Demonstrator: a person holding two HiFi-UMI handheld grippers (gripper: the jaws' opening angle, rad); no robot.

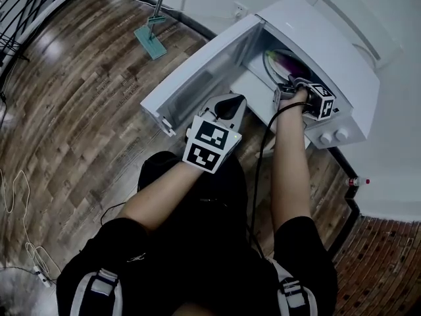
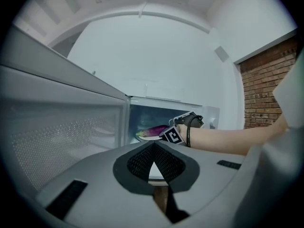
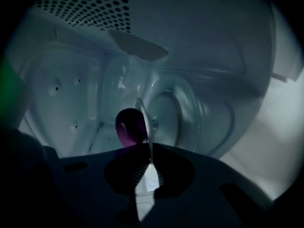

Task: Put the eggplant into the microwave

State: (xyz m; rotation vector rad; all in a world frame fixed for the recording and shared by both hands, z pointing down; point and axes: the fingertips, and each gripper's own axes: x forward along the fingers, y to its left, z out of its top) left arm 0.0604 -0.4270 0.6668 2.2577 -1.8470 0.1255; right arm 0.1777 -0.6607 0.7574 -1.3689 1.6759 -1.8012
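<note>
While the right hand-held gripper [image 1: 288,88] reaches into the open white microwave [image 1: 342,51], its jaws are clenched on the thin rim of a plate [image 3: 145,122], which runs edge-on straight into the pads in the right gripper view. The purple eggplant [image 3: 129,126] lies on that plate, just beyond the jaws, and so already sits inside the cavity; behind it the round glass turntable [image 3: 190,118] shows against the pale inner wall. Whether the plate rests on the turntable or is held just above it cannot be told. From the left gripper view the eggplant [image 2: 154,131] and the plate [image 2: 142,137] appear in the lit opening, with the right hand-held gripper [image 2: 187,122] touching the plate's near side and the bare forearm stretching off to the right. The left hand-held gripper [image 1: 227,107] hangs outside, near the swung-out door [image 1: 197,78], its jaws pressed together with nothing between them. A teal flat mop [image 1: 151,41] lies on the wooden floor [image 1: 79,97] well apart from the microwave, and a brick wall [image 2: 266,89] stands on the right.
</note>
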